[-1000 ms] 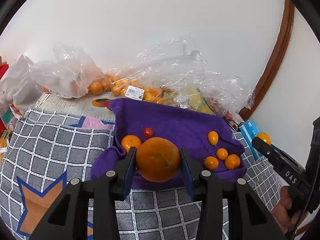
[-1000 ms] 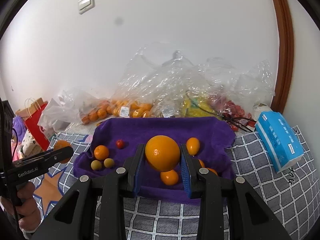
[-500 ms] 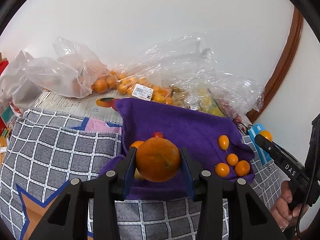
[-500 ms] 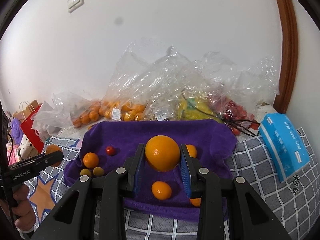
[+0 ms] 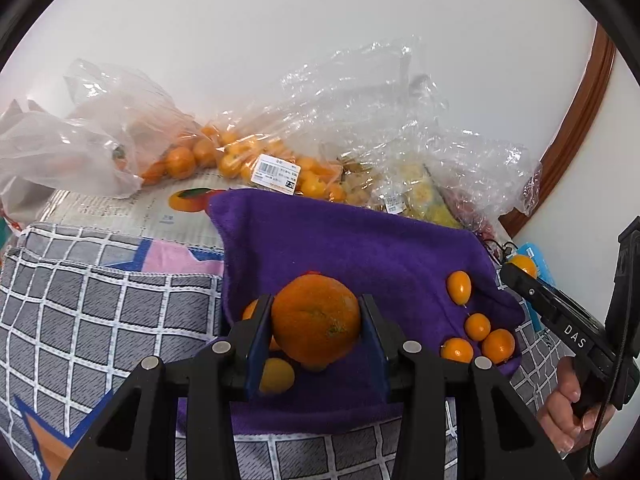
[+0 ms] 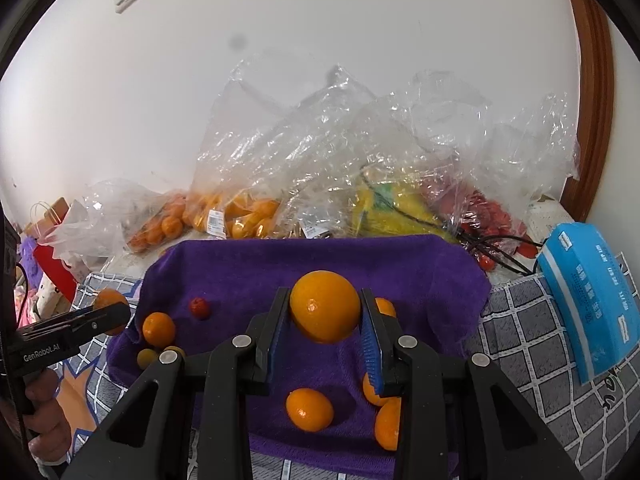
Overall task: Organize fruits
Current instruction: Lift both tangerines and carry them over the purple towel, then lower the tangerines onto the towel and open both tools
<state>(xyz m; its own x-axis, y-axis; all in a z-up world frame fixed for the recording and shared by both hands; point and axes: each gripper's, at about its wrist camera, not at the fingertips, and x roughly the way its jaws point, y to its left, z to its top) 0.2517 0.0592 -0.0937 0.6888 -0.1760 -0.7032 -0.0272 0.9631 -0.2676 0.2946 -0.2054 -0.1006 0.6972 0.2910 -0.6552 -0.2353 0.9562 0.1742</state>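
Observation:
A purple towel (image 5: 360,248) (image 6: 312,264) lies on the checked cloth with small fruits on it. My left gripper (image 5: 316,332) is shut on a large dark orange (image 5: 316,320), held above the towel's near left part, over a small orange and a yellow fruit (image 5: 276,376). My right gripper (image 6: 325,320) is shut on a smooth orange (image 6: 325,306), held above the towel's middle. Several small oranges (image 5: 476,336) lie at the towel's right; one (image 6: 309,409) lies below my right gripper. A small red fruit (image 6: 199,307) and an orange (image 6: 159,329) lie at the left.
Clear plastic bags of oranges (image 5: 240,160) and other fruit (image 6: 384,200) pile against the wall behind the towel. A blue tissue pack (image 6: 592,304) lies at the right. A checked cloth (image 5: 100,320) covers the surface. A brown door frame (image 6: 592,80) stands at the right.
Both grippers have moved forward over the towel with their oranges still held. The small fruits now sit lower and closer in both views.

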